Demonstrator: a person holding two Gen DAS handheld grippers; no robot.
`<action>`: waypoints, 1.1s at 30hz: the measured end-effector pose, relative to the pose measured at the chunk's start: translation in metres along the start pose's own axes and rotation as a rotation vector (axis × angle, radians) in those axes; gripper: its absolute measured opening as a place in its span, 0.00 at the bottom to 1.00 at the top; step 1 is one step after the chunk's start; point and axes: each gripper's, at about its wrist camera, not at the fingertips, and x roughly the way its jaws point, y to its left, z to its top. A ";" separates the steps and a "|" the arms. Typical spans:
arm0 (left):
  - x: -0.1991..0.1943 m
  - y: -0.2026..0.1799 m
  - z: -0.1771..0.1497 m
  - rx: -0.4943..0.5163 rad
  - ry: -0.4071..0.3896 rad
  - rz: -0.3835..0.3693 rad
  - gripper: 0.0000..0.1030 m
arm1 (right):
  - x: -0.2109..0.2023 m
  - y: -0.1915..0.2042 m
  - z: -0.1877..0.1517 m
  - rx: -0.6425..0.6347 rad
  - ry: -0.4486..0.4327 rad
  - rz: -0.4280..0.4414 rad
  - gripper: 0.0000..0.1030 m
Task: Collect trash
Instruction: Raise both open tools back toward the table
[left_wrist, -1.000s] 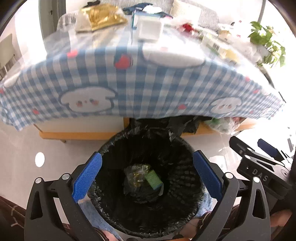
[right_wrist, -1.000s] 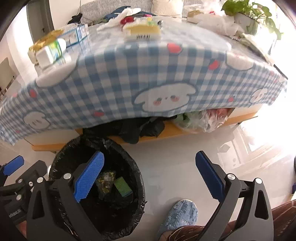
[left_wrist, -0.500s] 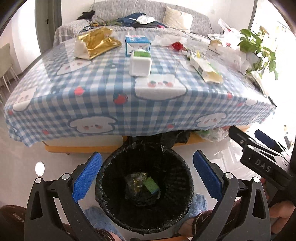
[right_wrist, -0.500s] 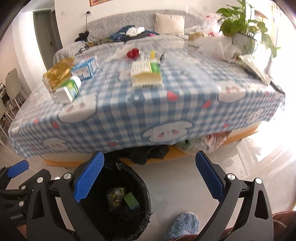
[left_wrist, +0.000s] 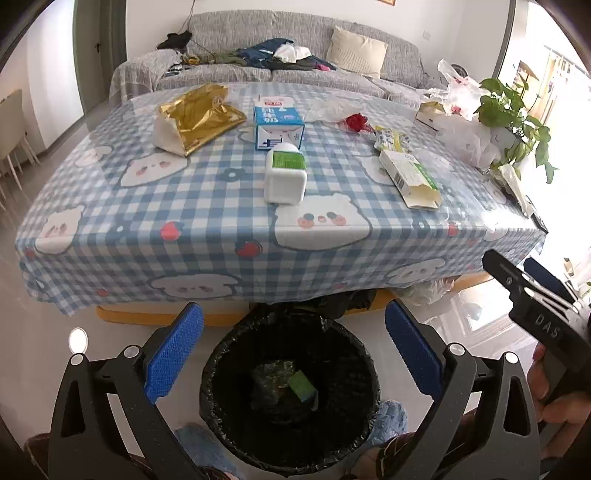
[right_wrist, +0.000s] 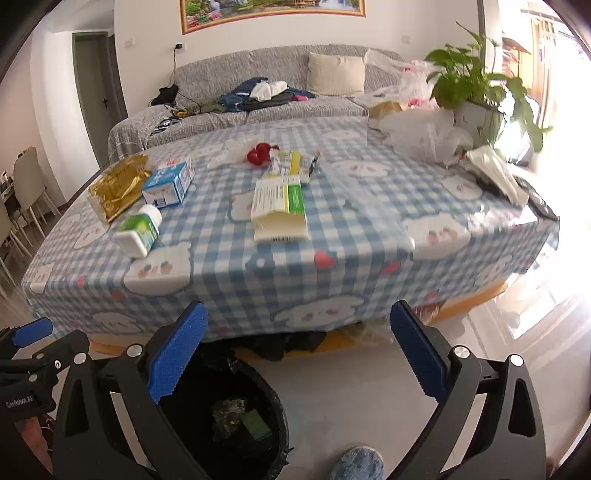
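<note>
Both grippers have lifted since a second ago; the tabletop now shows in full. Left gripper (left_wrist: 293, 347) and right gripper (right_wrist: 297, 347) both gape, holding nothing. Black-lined bin (left_wrist: 221, 373) sits below the left gripper, wrapper and green box (left_wrist: 303, 385) inside. Still on the checked tablecloth (left_wrist: 207, 221): white bottle (left_wrist: 285, 173), blue carton (left_wrist: 277, 123), gold bag (left_wrist: 197, 118), flat box (right_wrist: 280, 208).

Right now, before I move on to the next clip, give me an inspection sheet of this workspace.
Surface: table under a blue checked cloth.
Job's things: gold bag, milk carton, white bottle lying down, flat box, red wrapper; bin on the floor already holds wrappers.
Clutter: plastic bags, plant.
Grippers: left gripper and right gripper open, empty.
Cables: one hangs down the wall behind the sofa.
Surroundings: clothes on the sofa.
</note>
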 end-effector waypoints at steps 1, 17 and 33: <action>0.000 0.000 0.003 0.003 -0.001 0.004 0.94 | 0.000 0.000 0.004 -0.006 -0.005 -0.004 0.92; 0.011 0.006 0.056 -0.031 -0.038 0.040 0.94 | 0.020 -0.019 0.047 -0.032 -0.019 -0.040 0.90; 0.050 0.013 0.094 -0.058 -0.010 0.063 0.94 | 0.060 -0.044 0.089 -0.036 0.011 -0.077 0.87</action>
